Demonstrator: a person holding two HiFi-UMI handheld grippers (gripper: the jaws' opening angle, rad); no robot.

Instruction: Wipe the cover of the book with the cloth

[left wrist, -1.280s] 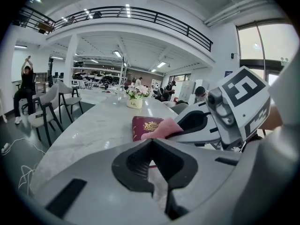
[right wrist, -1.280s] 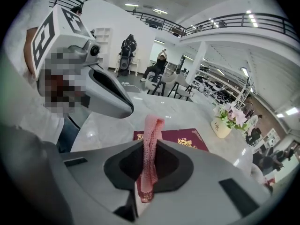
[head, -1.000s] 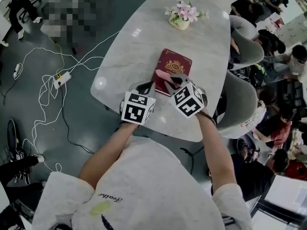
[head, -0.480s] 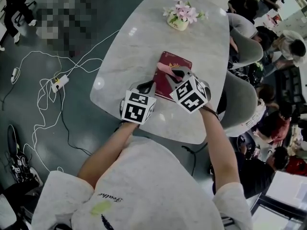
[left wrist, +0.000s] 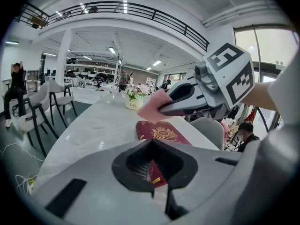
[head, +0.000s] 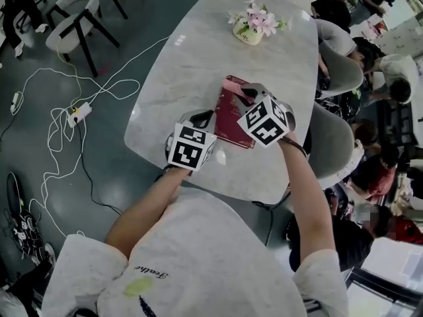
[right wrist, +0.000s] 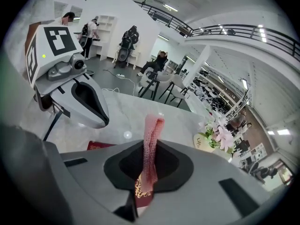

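A dark red book (head: 232, 119) with a gold crest lies on the pale marble table (head: 192, 58); it also shows in the left gripper view (left wrist: 161, 132). My left gripper (head: 206, 118) is shut on the book's near edge (left wrist: 155, 171). My right gripper (head: 242, 92) is shut on a pink cloth (head: 230, 84), which sits over the book's far end. From the left gripper view the cloth (left wrist: 152, 108) hangs just above the cover. In the right gripper view the cloth (right wrist: 151, 144) stands as a narrow strip between the jaws, with the cover (right wrist: 143, 189) below.
A small pot of pink flowers (head: 251, 25) stands at the table's far end. Grey chairs (head: 332, 140) and seated people line the right side. White cables and a power strip (head: 77, 113) lie on the floor at left. The table's near edge (head: 218, 189) is close to my body.
My right gripper has carried the cloth away from me along the cover, from its near-middle toward the far end. The left gripper has stayed at the book's near edge.
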